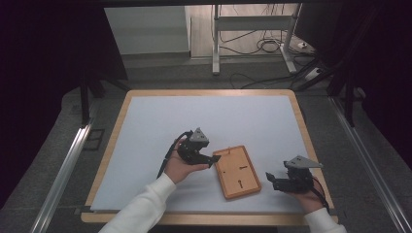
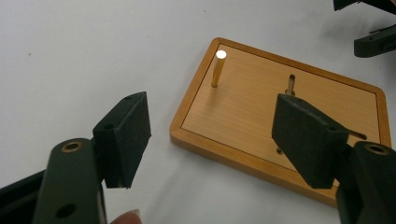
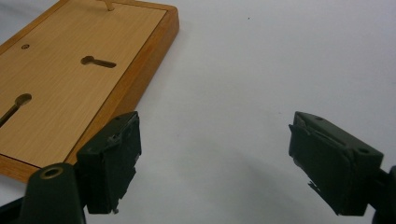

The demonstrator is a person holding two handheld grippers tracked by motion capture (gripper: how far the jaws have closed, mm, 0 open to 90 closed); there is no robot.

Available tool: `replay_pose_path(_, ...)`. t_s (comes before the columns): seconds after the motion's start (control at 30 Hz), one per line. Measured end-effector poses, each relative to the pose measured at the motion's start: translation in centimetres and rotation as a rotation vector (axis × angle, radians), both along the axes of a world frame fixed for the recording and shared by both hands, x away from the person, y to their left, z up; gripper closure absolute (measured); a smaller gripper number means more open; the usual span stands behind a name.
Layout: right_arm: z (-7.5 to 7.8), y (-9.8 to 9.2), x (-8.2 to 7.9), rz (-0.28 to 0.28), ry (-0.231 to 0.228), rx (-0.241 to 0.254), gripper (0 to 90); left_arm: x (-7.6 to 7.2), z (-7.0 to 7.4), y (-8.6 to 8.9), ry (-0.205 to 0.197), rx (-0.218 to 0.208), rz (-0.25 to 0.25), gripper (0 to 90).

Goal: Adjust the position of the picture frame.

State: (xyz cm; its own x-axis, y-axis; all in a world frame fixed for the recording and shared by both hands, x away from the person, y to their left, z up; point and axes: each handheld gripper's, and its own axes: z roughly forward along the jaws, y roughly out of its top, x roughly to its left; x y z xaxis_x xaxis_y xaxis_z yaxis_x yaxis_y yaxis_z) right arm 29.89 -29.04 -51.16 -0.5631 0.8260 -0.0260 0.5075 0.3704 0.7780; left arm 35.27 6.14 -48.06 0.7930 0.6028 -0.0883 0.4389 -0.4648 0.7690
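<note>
The wooden board (image 1: 237,172) lies flat on the white table (image 1: 145,126), just ahead of the left claw (image 1: 214,158) and a little way off from the right claw (image 1: 270,177), between the two. Both claws are wide open and hold nothing. The board looks hard and stiff, not too heavy, with a smooth top that could slip. Its raised edge (image 2: 243,161) is the best place to grab, with one pad on each side. A thin brass peg (image 2: 218,68) stands up from the board beyond the left claw; it looks small and could bend, so it needs a soft pinch. The board has two keyhole slots (image 3: 98,61) with nothing in them.
</note>
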Motion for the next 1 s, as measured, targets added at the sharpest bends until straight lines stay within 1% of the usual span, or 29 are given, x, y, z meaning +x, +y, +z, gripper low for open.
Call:
replay_pose_path(0.17, -0.1, -0.1, 0.0, -0.003, 0.001, -0.001, 17.0, 0.2, -0.3, -0.5, 0.001, -0.003, -0.001, 27.7)
replay_pose_path(0.23, -0.1, -0.1, 0.1, -0.003, 0.000, -0.002, 17.0, 0.3, -0.5, -0.9, -0.003, 0.009, -0.012, 27.7)
replay_pose_path(0.37, -0.1, -0.1, 0.0, -0.004, 0.000, -0.003, 16.8, 0.5, -0.7, -1.6, 0.000, 0.009, -0.011, 28.0)
replay_pose_path(0.4, -0.1, -0.1, 0.0, -0.003, 0.000, -0.004, 16.7, 0.6, -0.7, -1.7, -0.002, 0.022, -0.018, 28.0)
replay_pose_path(0.5, -0.1, -0.1, 0.0, -0.003, 0.000, -0.005, 16.7, 0.7, -0.9, -2.1, 0.001, 0.015, -0.015, 28.1)
replay_pose_path(0.57, -0.1, -0.1, 0.1, -0.002, 0.001, -0.006, 16.6, 0.9, -1.0, -2.4, 0.001, 0.023, -0.022, 28.1)
replay_pose_path(0.6, -0.1, -0.1, 0.1, -0.002, 0.000, -0.007, 16.6, 0.9, -1.1, -2.5, 0.003, 0.016, -0.020, 28.2)
replay_pose_path(0.67, -0.1, -0.2, 0.1, -0.003, 0.000, -0.007, 16.6, 1.2, -1.3, -2.9, 0.004, 0.022, -0.027, 28.2)
replay_pose_path(0.73, -0.2, -0.2, 0.1, -0.004, 0.001, -0.009, 16.5, 1.4, -1.5, -3.2, 0.008, 0.019, -0.029, 28.3)
replay_pose_path(0.77, -0.2, -0.2, 0.1, -0.005, 0.002, -0.011, 16.5, 1.5, -1.6, -3.3, 0.008, 0.028, -0.034, 28.3)
replay_pose_path(0.8, -0.2, -0.2, 0.2, -0.006, 0.002, -0.011, 16.5, 1.6, -1.7, -3.5, 0.010, 0.020, -0.030, 28.3)
replay_pose_path(0.87, -0.2, -0.2, 0.1, -0.006, 0.002, -0.012, 16.4, 1.8, -1.9, -3.7, 0.015, 0.016, -0.029, 28.5)
replay_pose_path(0.9, -0.2, -0.2, 0.1, -0.006, 0.002, -0.012, 16.4, 1.9, -1.9, -3.7, 0.014, 0.023, -0.032, 28.5)
replay_pose_path(0.93, -0.2, -0.2, 0.1, -0.005, 0.002, -0.012, 16.4, 1.9, -2.0, -3.9, 0.016, 0.014, -0.026, 28.5)
replay_pose_path(1.0, -0.2, -0.2, 0.1, -0.005, 0.003, -0.013, 16.4, 2.1, -2.1, -4.2, 0.013, 0.016, -0.027, 29.6)
